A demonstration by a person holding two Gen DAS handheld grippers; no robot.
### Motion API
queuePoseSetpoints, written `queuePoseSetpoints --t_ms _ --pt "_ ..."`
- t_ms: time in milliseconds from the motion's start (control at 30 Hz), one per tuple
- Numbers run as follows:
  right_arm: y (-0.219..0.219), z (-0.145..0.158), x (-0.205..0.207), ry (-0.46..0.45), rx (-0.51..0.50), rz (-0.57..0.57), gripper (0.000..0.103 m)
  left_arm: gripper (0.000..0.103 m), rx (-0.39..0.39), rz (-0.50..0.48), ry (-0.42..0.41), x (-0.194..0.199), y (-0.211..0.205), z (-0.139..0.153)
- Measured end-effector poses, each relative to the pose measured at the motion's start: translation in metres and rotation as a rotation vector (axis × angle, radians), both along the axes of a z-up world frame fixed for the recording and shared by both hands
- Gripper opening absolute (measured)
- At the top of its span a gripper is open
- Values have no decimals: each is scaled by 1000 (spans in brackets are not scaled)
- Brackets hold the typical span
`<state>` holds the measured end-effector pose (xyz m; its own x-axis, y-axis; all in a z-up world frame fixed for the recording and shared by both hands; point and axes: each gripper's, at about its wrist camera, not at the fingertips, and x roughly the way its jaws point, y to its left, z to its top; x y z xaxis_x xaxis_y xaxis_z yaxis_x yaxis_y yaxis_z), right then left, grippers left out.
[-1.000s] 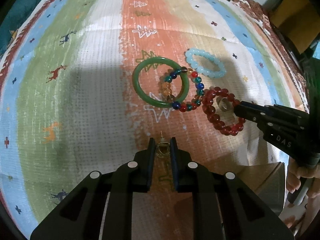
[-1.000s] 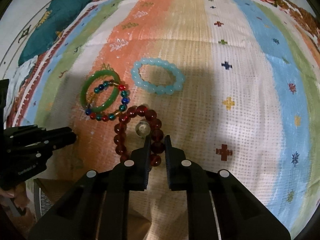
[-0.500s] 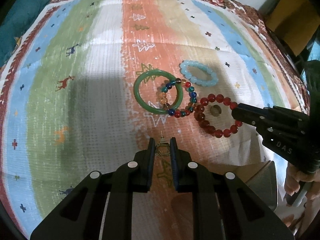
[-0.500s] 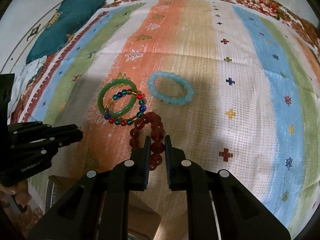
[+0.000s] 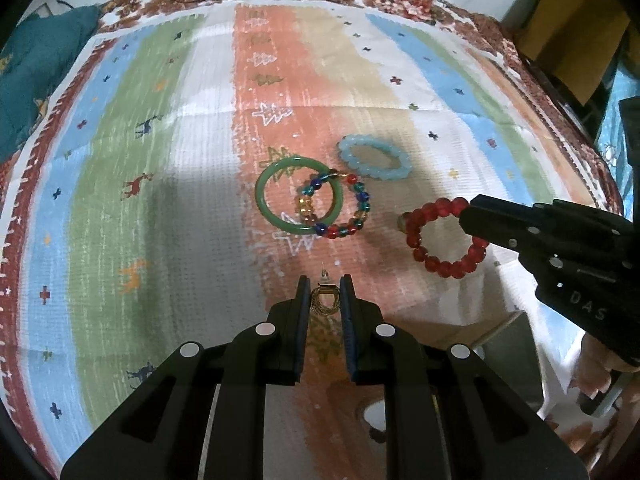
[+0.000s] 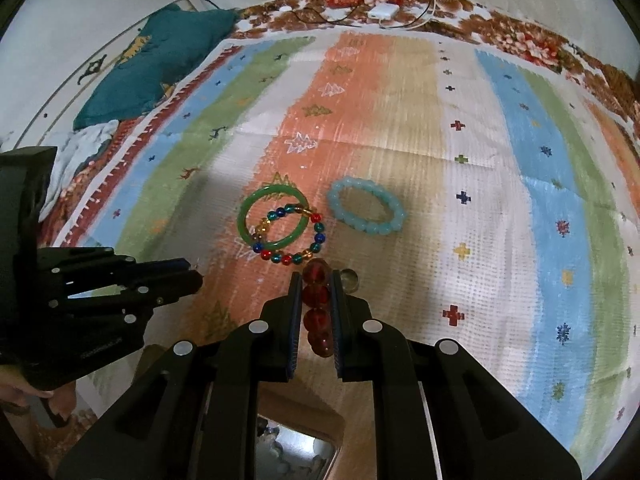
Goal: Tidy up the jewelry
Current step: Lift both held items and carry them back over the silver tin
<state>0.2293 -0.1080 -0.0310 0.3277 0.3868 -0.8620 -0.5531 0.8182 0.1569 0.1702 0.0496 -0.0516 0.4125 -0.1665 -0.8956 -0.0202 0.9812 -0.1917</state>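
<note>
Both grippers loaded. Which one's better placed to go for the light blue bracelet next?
Right, probably. The light blue bracelet lies ahead of the right gripper, on the right gripper's side of the green bangle. But the right gripper is shut on the red bead bracelet and the left gripper on a gold ring.

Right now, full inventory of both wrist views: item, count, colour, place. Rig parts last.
red bead bracelet: 1, dark red, hanging from the right gripper, clear of the cloth
gold earring: 1, gold wire, pinched in the left gripper
green bangle: 1, green, flat on the orange stripe
multicolour bead bracelet: 1, red, blue, teal and amber, overlapping the bangle
pale blue bead bracelet: 1, light blue, beside the bangle, apart from it
striped cloth: 1, multicolour stripes, under everything
teal cushion: 1, teal, far left corner
white charger with cables: 1, far edge
left gripper: black, jaws shut on the earring
right gripper: black, jaws shut on the red beads
</note>
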Motion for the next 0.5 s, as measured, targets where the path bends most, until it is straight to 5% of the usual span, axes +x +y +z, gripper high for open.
queuePoseSetpoints --t_ms 500 --pt "-14 31 -23 -72 58 -10 14 14 -9 -12 -57 -18 -16 21"
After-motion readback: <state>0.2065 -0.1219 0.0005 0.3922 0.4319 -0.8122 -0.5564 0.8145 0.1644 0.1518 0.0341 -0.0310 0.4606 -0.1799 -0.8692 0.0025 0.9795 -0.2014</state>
